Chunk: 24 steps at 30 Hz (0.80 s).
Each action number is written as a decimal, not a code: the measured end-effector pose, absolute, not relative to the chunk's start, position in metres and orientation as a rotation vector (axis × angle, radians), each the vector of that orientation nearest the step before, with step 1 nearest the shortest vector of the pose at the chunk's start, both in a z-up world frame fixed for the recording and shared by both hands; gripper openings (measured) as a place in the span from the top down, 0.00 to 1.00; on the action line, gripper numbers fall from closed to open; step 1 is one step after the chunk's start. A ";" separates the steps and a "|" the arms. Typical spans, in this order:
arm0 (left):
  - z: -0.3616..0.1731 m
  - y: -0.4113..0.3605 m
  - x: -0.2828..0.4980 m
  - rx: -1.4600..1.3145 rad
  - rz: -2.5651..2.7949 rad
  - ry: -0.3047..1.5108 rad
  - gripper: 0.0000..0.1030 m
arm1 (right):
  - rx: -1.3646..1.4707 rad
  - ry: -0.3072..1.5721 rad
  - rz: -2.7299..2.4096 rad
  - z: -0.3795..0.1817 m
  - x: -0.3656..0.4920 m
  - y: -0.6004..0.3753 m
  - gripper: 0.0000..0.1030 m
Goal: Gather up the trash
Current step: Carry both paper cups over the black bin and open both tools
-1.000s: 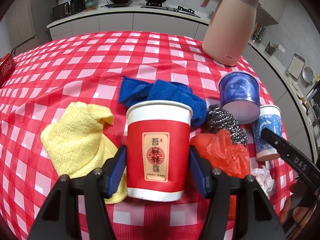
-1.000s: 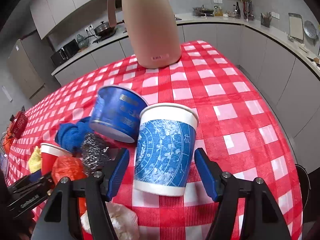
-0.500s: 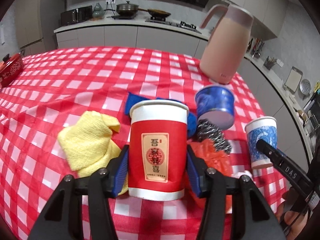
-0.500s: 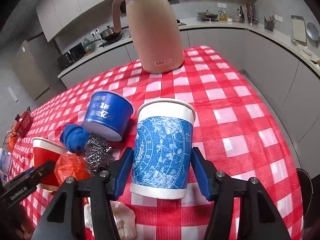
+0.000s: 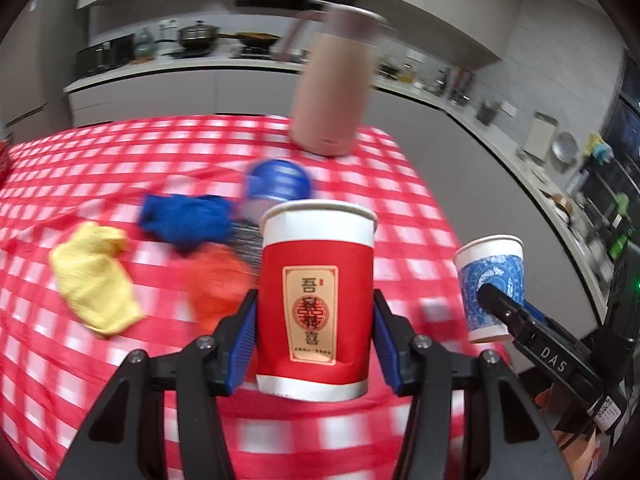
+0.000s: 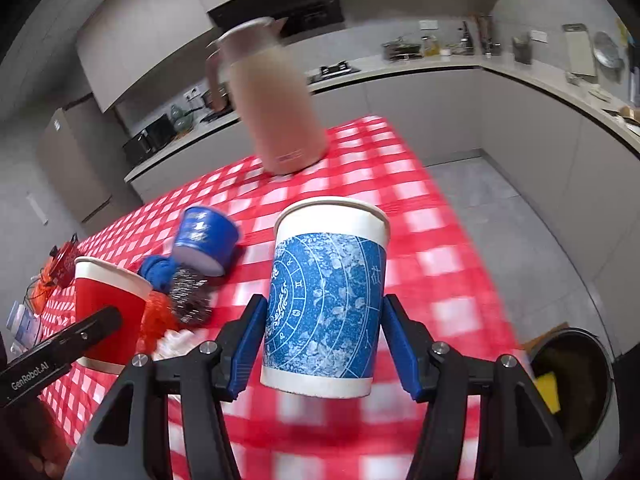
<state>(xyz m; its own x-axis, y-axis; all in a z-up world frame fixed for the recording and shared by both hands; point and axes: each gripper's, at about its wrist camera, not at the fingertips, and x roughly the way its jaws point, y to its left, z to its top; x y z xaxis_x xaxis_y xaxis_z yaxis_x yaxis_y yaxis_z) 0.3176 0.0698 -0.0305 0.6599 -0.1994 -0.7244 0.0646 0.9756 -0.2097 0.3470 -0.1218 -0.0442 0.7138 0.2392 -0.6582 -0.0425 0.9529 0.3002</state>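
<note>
Trash in hand consists of two paper cups. I have the red cup upright between the blue pads of my left gripper, both pads pressed against its sides, its base clear of the checked tablecloth. My right gripper pinches the blue-patterned cup in the same manner, upright, base off the cloth; in the left wrist view that cup shows to the right of the red one, with a black finger across its lower part.

Taking the pink thermos jug as landmark: it stands upright at the far end of the table. Nearer me than the jug, a blue tub lies tipped on its side. Just beside the tub, on the near side, sit a blue cloth and a steel scouring ball, the ball touching the tub. An orange plastic bag lies nearer still, against the scouring ball, and a crumpled white paper rests at the bag's near edge. A yellow cloth lies well to the left of the jug, apart from the blue cloth.

Off the table, to the right of the jug and low on the floor, I see a dark round bin with something yellow inside. Both views are blurred across the cloth.
</note>
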 end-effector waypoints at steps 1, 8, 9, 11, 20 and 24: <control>-0.030 0.059 0.315 -0.164 -0.167 0.840 0.48 | 0.283 0.757 0.135 -0.043 0.338 -0.141 0.41; -0.034 -0.046 0.310 -0.102 -0.338 0.872 0.48 | 0.340 0.746 -0.014 -0.041 0.297 -0.247 0.41; -0.036 -0.061 0.310 -0.092 -0.364 0.877 0.48 | 0.347 0.746 -0.038 -0.042 0.292 -0.263 0.41; -0.039 -0.090 0.307 -0.073 -0.413 0.889 0.48 | 0.364 0.749 -0.079 -0.045 0.280 -0.289 0.41; -0.067 -0.192 0.301 -0.011 -0.560 0.966 0.48 | 0.425 0.805 -0.219 -0.077 0.237 -0.383 0.41; -0.085 -0.220 0.295 0.005 -0.566 1.024 0.48 | 0.445 0.850 -0.230 -0.100 0.231 -0.409 0.41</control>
